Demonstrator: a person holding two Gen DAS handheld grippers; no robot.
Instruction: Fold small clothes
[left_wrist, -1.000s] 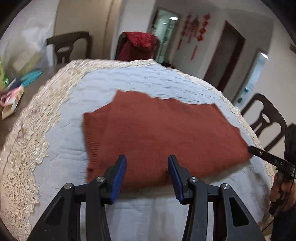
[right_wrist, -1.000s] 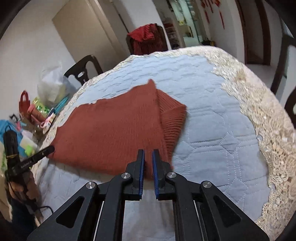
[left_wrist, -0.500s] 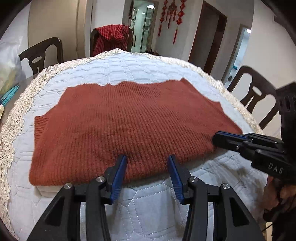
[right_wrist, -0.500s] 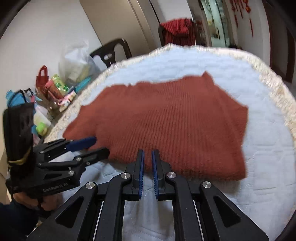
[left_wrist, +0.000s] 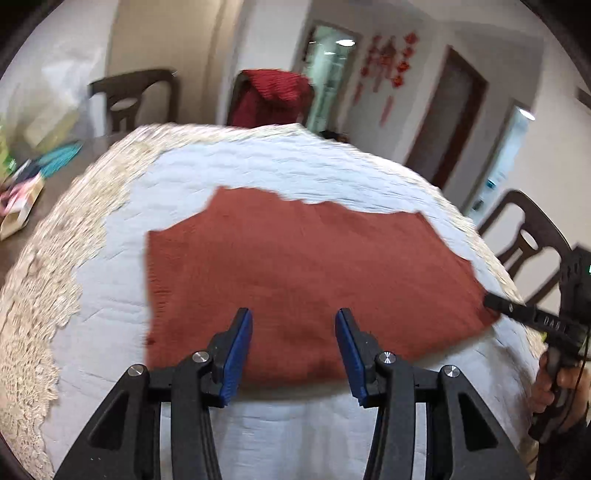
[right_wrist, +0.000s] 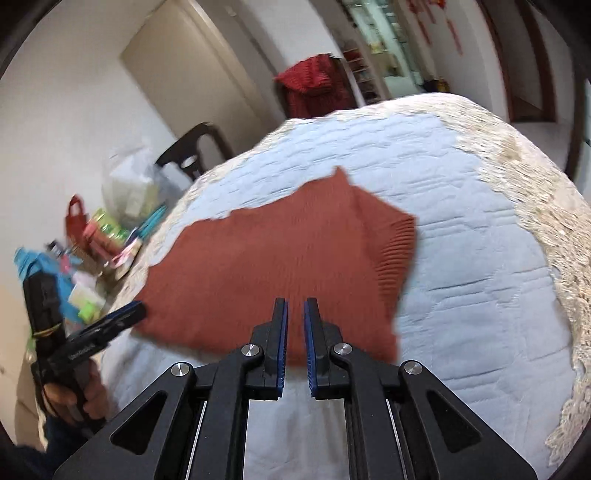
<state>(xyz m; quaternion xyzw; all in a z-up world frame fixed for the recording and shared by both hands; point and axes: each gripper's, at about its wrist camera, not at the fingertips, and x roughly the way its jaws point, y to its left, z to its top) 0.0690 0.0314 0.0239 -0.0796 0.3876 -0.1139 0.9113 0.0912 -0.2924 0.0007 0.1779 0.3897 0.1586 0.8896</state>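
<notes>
**Q:** Where are we, and what lies in front of the cameras?

**A:** Dining-room setting: a round bench under a pale blue quilted cover edged in cream lace. A rust-red knitted garment lies flat on the middle of it, folded, with a ribbed cuff showing at its right edge in the right wrist view. Both views are smeared by motion, so the knit texture is hard to read.

**Q:** And the grippers?

**A:** The left gripper hangs over the garment's near edge, jaws apart with nothing between them. The right gripper sits over the near edge too, jaws almost together, a thin gap, empty. Whether either touches the cloth I cannot tell.

**Q:** Anything cut off?

**A:** A hand holding the left gripper is partly cropped. Clutter at the bench's left is too blurred to name. A dark red cloth hangs over a far chair.
</notes>
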